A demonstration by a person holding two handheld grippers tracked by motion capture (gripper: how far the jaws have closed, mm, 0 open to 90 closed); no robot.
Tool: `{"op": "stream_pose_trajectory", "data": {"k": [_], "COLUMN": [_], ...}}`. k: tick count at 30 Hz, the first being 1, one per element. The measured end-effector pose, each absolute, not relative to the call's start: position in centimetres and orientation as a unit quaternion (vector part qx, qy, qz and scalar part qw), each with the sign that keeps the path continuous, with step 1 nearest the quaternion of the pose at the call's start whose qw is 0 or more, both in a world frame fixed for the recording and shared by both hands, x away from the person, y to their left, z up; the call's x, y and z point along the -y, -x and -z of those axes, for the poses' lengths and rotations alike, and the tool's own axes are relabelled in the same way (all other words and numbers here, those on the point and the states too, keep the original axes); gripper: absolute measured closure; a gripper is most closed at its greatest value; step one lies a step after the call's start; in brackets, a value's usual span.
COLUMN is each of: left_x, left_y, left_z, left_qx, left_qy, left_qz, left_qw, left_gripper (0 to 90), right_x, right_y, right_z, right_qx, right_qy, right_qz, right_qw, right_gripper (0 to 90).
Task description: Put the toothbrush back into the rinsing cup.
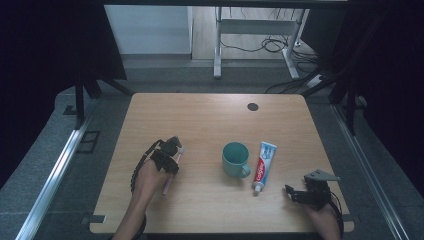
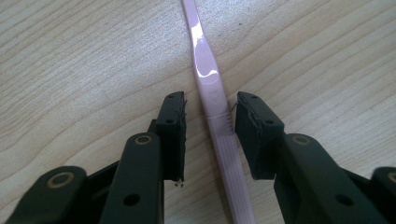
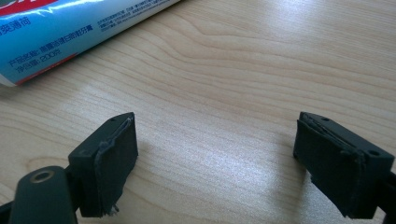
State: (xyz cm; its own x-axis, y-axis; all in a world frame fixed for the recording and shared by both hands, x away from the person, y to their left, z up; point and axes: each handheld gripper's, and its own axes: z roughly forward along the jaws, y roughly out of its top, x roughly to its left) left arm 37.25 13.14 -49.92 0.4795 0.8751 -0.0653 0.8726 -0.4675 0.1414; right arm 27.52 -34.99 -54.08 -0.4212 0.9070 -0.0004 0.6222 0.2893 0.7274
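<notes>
A pink toothbrush (image 2: pixel 205 60) lies flat on the wooden table (image 1: pixel 200 115). My left gripper (image 2: pixel 211 100) hangs over its handle with one jaw on each side, and a small gap shows between each pad and the handle. In the high view the left gripper (image 1: pixel 172 150) is at the table's left, with the toothbrush (image 1: pixel 167 187) sticking out below the hand. My right gripper (image 3: pixel 215 123) is open wide over bare wood, holding nothing. It sits near the front right corner (image 1: pixel 291 192), just right of the cap end of a toothpaste tube (image 1: pixel 263 165).
A teal mug (image 1: pixel 235 159) stands upright mid-table, its handle toward the toothpaste tube (image 3: pixel 56 32) lying beside it. A dark round hole (image 1: pixel 252 106) marks the table's far side. Dark curtains and metal rails flank the table.
</notes>
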Motion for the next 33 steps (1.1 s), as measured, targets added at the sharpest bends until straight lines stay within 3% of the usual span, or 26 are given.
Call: {"op": "stream_pose_trajectory", "data": {"k": [7, 14, 33], "left_x": [-12.5, -12.1, -12.4], "left_y": [-38.0, -38.4, -38.4], "left_z": [50.0, 50.0, 49.2], "left_qx": [-0.513, -0.512, -0.497], "left_qy": [-0.857, -0.859, -0.866], "left_qz": [0.0, 0.01, 0.014], "left_qw": [0.044, 0.025, 0.052], "left_gripper": [66.0, 77.4, 78.9], "right_x": [35.0, 35.0, 35.0], "right_y": [-27.5, -27.5, -27.5], "right_z": [54.1, 54.1, 54.1], "right_qx": [-0.774, -0.774, -0.775], "right_qy": [-0.493, -0.493, -0.493], "right_qz": [-0.334, -0.334, -0.334], "right_qw": [0.213, 0.213, 0.213], "right_gripper": [13.4, 13.4, 13.4]}}
